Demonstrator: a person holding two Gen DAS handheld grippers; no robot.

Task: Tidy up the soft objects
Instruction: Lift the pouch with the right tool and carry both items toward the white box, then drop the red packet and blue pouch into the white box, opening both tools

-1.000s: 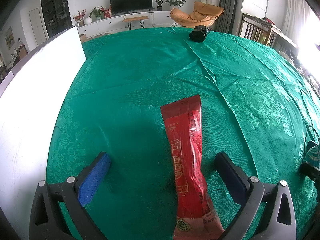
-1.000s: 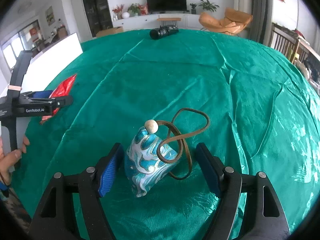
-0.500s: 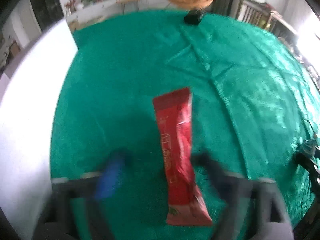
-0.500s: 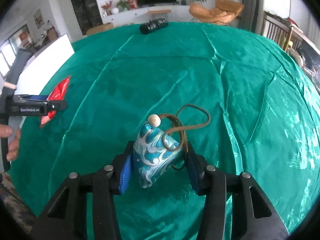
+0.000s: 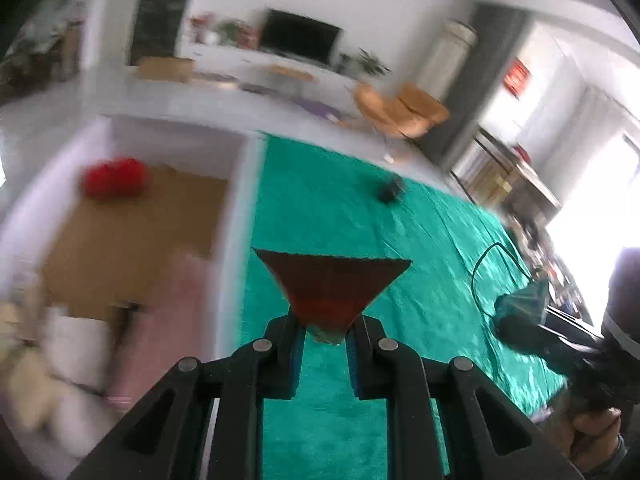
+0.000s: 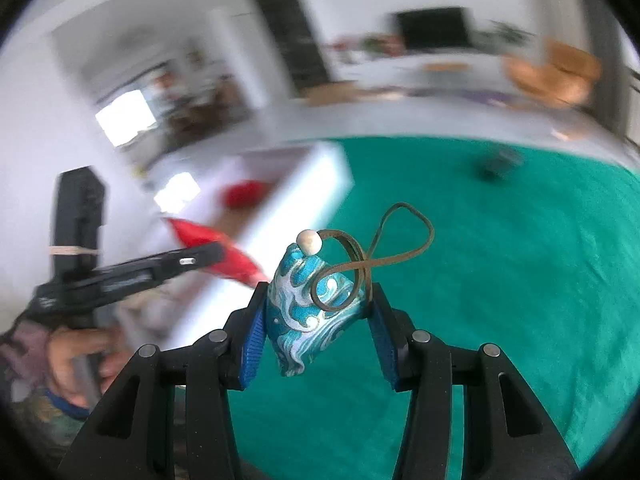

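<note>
The long red foil snack packet [image 5: 331, 286] hangs clear of the green cloth, pinched at one end. The blue-and-white wave-patterned fabric pouch [image 6: 314, 312], with brown cord loop and pale bead, is lifted too.

Black tool [image 6: 316, 304]: blue pads [image 6: 252, 332], silver screws; patterned sleeve [image 6: 24, 344], blue cuff.
</note>
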